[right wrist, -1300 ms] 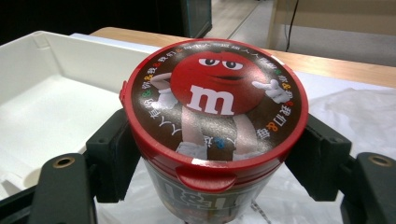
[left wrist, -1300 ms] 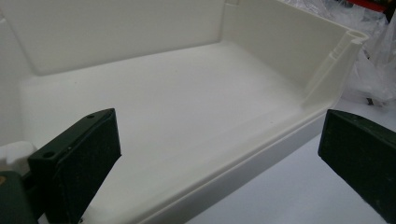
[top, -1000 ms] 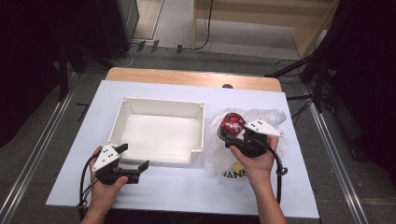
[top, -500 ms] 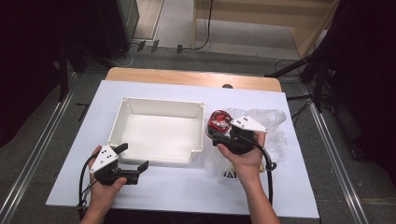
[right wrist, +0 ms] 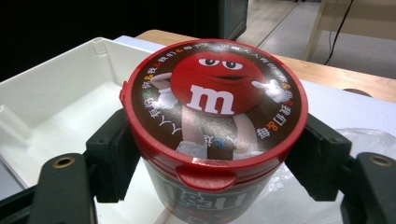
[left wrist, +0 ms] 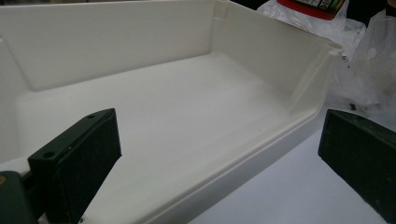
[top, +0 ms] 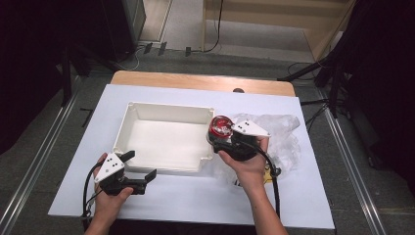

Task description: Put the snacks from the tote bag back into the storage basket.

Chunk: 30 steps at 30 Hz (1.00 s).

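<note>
A red-lidded candy tub [top: 220, 128] [right wrist: 215, 121] with a cartoon candy figure on its lid is held upright in my right gripper [top: 226, 138] [right wrist: 212, 154], whose jaws press on both its sides. It hangs at the right rim of the white bin [top: 166, 169] [right wrist: 42, 98], just over that edge. My left gripper [top: 139, 166] [left wrist: 219, 163] rests open on the table at the bin's near left corner, and its jaws straddle the bin's front wall [left wrist: 243, 172]. The bin holds nothing.
A crumpled clear plastic bag [top: 281, 134] [left wrist: 373, 70] lies on the white sheet [top: 195, 205] right of the bin, under and behind my right hand. The wooden table edge [top: 195, 81] runs along the back. Dark floor and metal rails flank the table.
My right gripper has carried the candy tub leftward from above the plastic bag to the bin's right rim. The left gripper has stayed in place.
</note>
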{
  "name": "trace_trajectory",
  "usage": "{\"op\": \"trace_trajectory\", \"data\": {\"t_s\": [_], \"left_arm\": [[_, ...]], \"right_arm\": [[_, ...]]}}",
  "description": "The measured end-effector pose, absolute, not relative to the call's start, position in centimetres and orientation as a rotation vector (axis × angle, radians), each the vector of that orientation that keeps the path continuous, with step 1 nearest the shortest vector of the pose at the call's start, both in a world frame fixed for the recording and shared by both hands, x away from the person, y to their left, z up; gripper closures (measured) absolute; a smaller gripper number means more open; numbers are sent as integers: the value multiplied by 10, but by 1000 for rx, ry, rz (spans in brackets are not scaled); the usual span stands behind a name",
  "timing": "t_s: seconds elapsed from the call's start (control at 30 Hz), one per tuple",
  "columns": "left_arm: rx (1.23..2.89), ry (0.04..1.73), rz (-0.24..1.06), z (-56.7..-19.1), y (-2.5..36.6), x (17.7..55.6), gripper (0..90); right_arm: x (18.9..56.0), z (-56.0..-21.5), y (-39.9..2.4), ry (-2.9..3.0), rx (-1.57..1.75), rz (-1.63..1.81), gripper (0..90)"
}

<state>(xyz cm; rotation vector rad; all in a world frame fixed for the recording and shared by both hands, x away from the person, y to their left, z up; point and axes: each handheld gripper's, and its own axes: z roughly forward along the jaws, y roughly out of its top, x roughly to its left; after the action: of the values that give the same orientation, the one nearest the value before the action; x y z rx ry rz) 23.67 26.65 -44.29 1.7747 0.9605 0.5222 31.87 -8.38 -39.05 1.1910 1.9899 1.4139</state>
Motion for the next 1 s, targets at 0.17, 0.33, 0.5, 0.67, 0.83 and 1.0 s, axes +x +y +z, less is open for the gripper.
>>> {"op": "trace_trajectory", "data": {"t_s": [0.17,0.33,0.5,0.67,0.83,1.0], "left_arm": [[1775,958,520,-443,267,237,0],[1774,960,520,-443,267,237,0],[1775,962,518,-443,268,237,0],[1771,963,521,-443,269,237,0],[1771,964,521,-443,269,237,0],[1773,966,524,-443,269,237,0]], "right_arm": [[320,-390,-78,1998,1177,1418,259],[321,-389,-73,2003,1174,1424,260],[322,-388,-70,2010,1164,1426,260],[322,-387,-65,2017,1154,1431,260],[322,-386,-61,2024,1141,1438,260],[321,-386,-57,2030,1137,1443,260]]}}
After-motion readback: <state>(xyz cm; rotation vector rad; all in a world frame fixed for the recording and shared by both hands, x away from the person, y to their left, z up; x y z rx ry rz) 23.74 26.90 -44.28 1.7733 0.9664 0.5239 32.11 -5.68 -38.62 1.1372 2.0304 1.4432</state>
